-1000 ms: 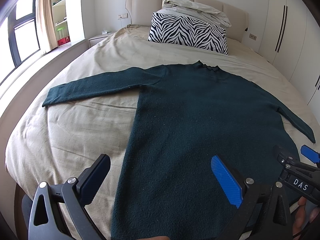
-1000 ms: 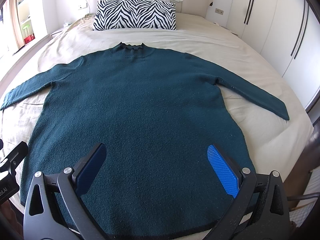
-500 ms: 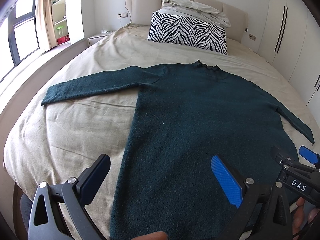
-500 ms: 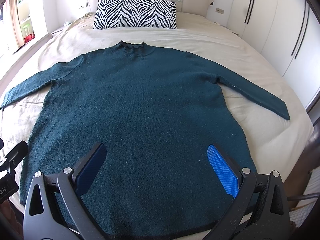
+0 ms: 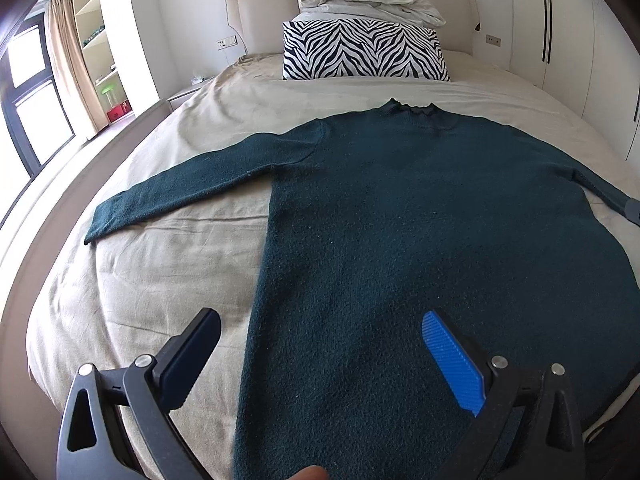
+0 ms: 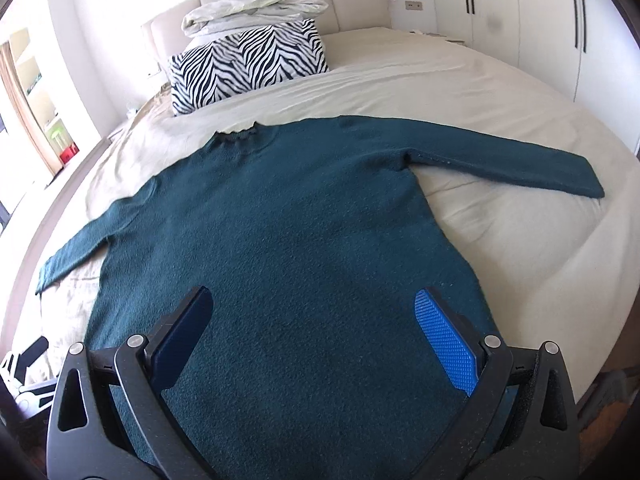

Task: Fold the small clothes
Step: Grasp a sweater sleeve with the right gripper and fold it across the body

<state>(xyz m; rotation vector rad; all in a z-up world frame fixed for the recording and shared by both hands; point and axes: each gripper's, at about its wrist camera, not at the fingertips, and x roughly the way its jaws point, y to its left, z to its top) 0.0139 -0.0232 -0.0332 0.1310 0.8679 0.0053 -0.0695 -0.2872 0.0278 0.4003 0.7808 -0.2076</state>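
A dark teal long-sleeved sweater (image 5: 420, 220) lies flat on the bed, front down or up I cannot tell, collar toward the headboard and both sleeves spread out. My left gripper (image 5: 320, 344) is open above the sweater's lower left side, its left finger over the bare sheet. In the right wrist view the same sweater (image 6: 300, 232) fills the middle, and my right gripper (image 6: 316, 320) hovers open over its lower body. Nothing is between either pair of fingers. The sweater's hem is hidden behind the gripper frames.
The beige bed sheet (image 5: 168, 264) surrounds the sweater. A zebra-print pillow (image 5: 360, 54) with a folded pale duvet (image 5: 368, 2) on top sits at the headboard. White wardrobes (image 6: 520, 8) line the right side. A window and shelves (image 5: 60, 80) stand at left.
Both grippers have swung: the left view now faces more to the right along the sweater, and the right view has turned toward the right sleeve. The right gripper has left the left wrist view.
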